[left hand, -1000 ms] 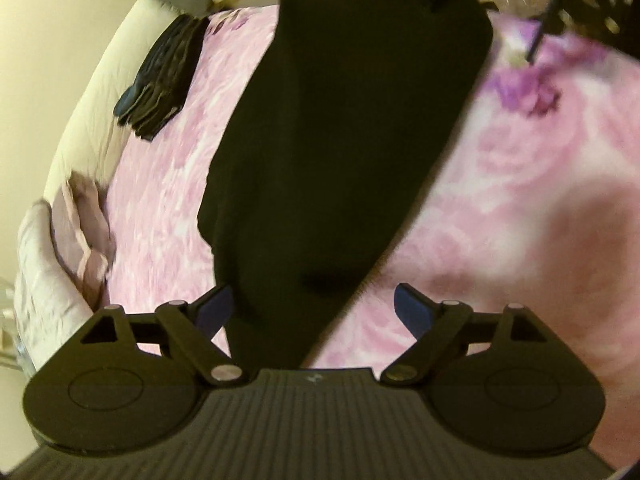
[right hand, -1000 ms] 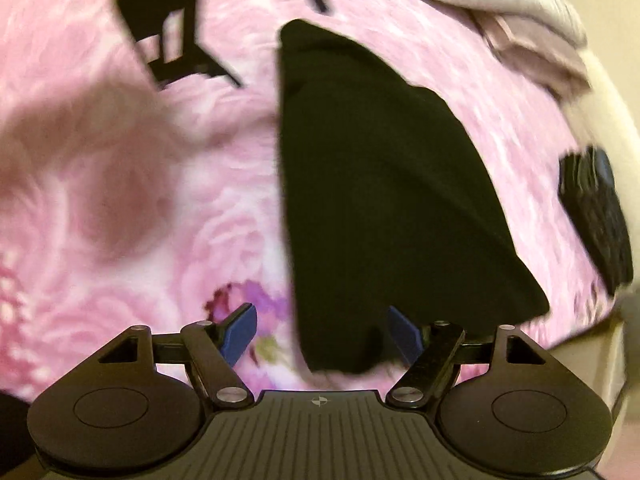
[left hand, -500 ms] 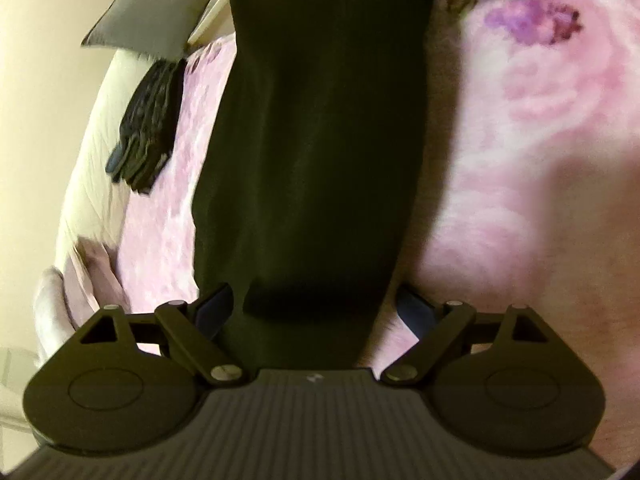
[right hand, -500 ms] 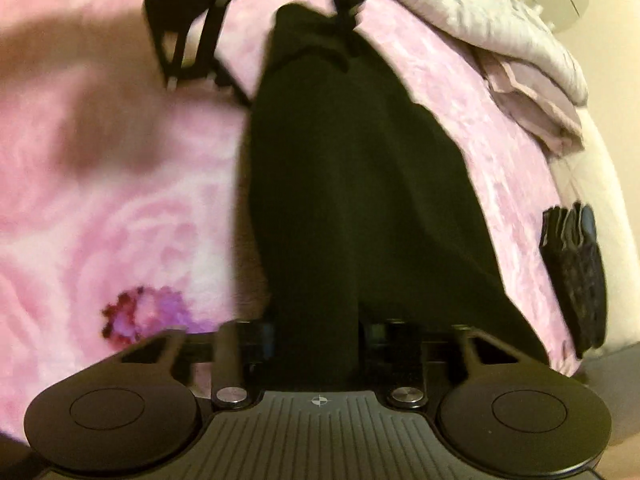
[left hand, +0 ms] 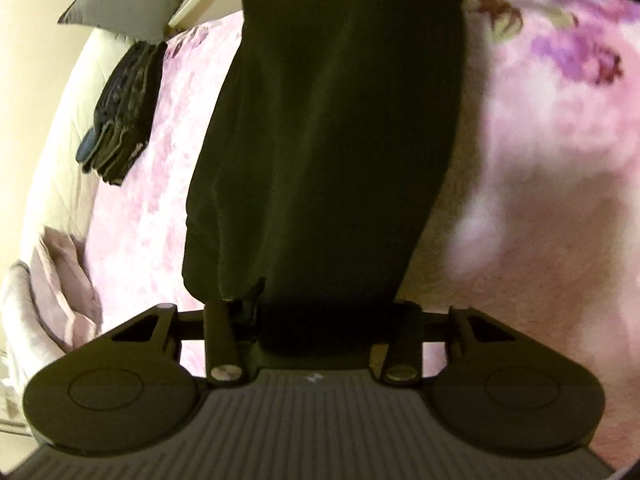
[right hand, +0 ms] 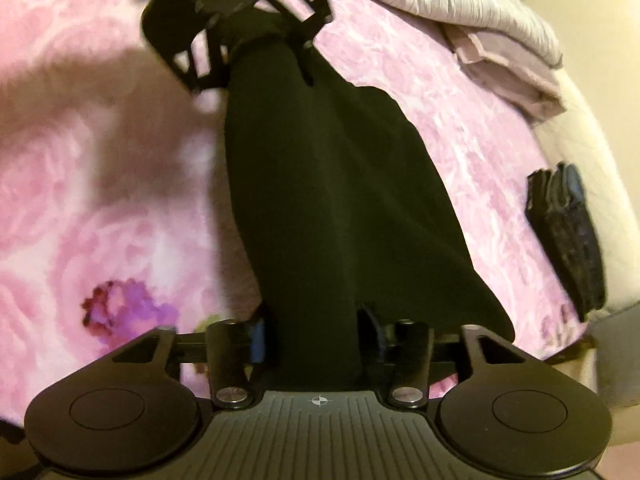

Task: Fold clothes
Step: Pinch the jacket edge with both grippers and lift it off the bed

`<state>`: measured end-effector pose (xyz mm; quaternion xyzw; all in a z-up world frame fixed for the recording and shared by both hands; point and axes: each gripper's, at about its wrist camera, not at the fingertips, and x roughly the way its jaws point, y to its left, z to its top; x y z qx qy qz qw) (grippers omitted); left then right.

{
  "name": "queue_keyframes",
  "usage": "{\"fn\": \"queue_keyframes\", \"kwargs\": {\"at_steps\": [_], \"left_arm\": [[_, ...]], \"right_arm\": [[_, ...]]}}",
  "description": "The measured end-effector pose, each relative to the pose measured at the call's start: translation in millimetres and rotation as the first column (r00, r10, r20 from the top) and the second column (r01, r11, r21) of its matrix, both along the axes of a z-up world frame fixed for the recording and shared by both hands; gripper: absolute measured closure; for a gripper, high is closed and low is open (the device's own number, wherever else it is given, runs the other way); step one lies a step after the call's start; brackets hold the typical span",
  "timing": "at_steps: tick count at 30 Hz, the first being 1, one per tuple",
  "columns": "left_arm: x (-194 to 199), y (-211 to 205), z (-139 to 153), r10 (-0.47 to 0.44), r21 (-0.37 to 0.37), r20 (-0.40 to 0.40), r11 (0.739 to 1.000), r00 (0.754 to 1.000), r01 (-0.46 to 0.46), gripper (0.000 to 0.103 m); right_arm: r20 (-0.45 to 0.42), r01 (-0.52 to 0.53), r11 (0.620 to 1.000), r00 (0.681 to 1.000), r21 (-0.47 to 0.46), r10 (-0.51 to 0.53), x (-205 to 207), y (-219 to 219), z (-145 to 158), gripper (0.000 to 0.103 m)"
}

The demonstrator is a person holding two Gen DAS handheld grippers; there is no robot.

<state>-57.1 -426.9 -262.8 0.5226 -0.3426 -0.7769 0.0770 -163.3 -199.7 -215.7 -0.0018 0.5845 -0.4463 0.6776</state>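
A long black garment (left hand: 332,128) lies stretched over a bed covered by a pink floral blanket (left hand: 540,184). In the left wrist view it runs from 6 o'clock, where the left hand-held gripper (left hand: 326,320) has its fingers pressed in against the near end, up to 12 o'clock at the picture's top edge. The cloth bunches into a narrow neck between the fingers, so this gripper is pinching the garment.

In the right wrist view the black garment (right hand: 332,184) again runs from 6 to 12 o'clock, narrow at both ends and flaring out toward 4 o'clock in a loose flap. The right hand-held gripper (right hand: 316,340) is closed on its near end, with a blue pad (right hand: 258,340) just visible beside the cloth at the left finger. At 12 o'clock the left hand-held gripper (right hand: 260,36) shows from the far side, clamped on the opposite end; the cloth looks lifted a little off the blanket there, though blur makes that uncertain.

A folded dark item (left hand: 120,124) lies at 10 o'clock in the left view, on the blanket's edge, well apart from the garment. A grey pillow (left hand: 124,0) sits at 11 o'clock. Pale lilac bedding (right hand: 508,60) is heaped at 2 o'clock in the right view.
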Motion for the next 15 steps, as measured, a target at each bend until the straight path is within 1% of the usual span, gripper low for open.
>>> {"fn": "queue_keyframes", "kwargs": {"at_steps": [1, 3, 5, 7, 9, 10, 11, 12, 13, 14, 15], "left_arm": [[-2, -2, 3, 0.009, 0.015, -0.001, 1.0, 1.0, -0.009, 0.065], [-4, -6, 7, 0.023, 0.039, -0.003, 0.999, 1.0, -0.022, 0.065], [-7, -7, 10, 0.03, 0.055, -0.005, 0.998, 1.0, -0.03, 0.065], [-8, -4, 12, 0.027, 0.048, -0.001, 0.998, 1.0, -0.027, 0.065], [-8, 1, 10, 0.026, 0.03, 0.007, 0.999, 1.0, -0.026, 0.063], [-9, 4, 8, 0.025, 0.015, 0.014, 1.0, 1.0, -0.025, 0.06], [-10, 7, 4, 0.021, -0.008, 0.025, 1.0, 0.999, -0.021, 0.052], [-11, 11, 0, 0.018, -0.03, 0.036, 0.999, 0.999, -0.017, 0.047], [-12, 14, -4, 0.016, -0.052, 0.047, 0.999, 0.999, -0.013, 0.047], [-13, 17, -7, 0.016, -0.072, 0.056, 0.997, 0.998, -0.012, 0.047], [-15, 19, -8, 0.022, -0.088, 0.059, 0.996, 0.998, -0.017, 0.052]], "right_arm": [[-0.02, 0.002, 1.0, 1.0, -0.016, -0.002, 6, 4, -8, 0.04], [-0.063, -0.001, 0.999, 0.998, -0.043, -0.002, 17, 8, -24, 0.038], [-0.14, -0.034, 0.997, 0.99, -0.069, 0.024, 21, 5, -40, 0.037], [-0.148, -0.051, 0.997, 0.988, -0.063, 0.041, 13, -1, -41, 0.038], [-0.145, -0.075, 0.996, 0.987, -0.046, 0.067, 4, -4, -39, 0.048], [-0.145, -0.096, 0.995, 0.985, -0.036, 0.09, 0, -2, -36, 0.059], [-0.136, -0.106, 0.994, 0.986, -0.031, 0.1, -3, -1, -30, 0.065], [-0.125, -0.113, 0.993, 0.986, -0.027, 0.109, -7, -1, -23, 0.067], [-0.112, -0.112, 0.994, 0.988, -0.017, 0.109, -10, -4, -17, 0.069], [-0.099, -0.109, 0.994, 0.989, -0.006, 0.108, -13, -8, -11, 0.07], [-0.084, -0.104, 0.995, 0.991, 0.002, 0.104, -15, -12, -5, 0.07]]}}
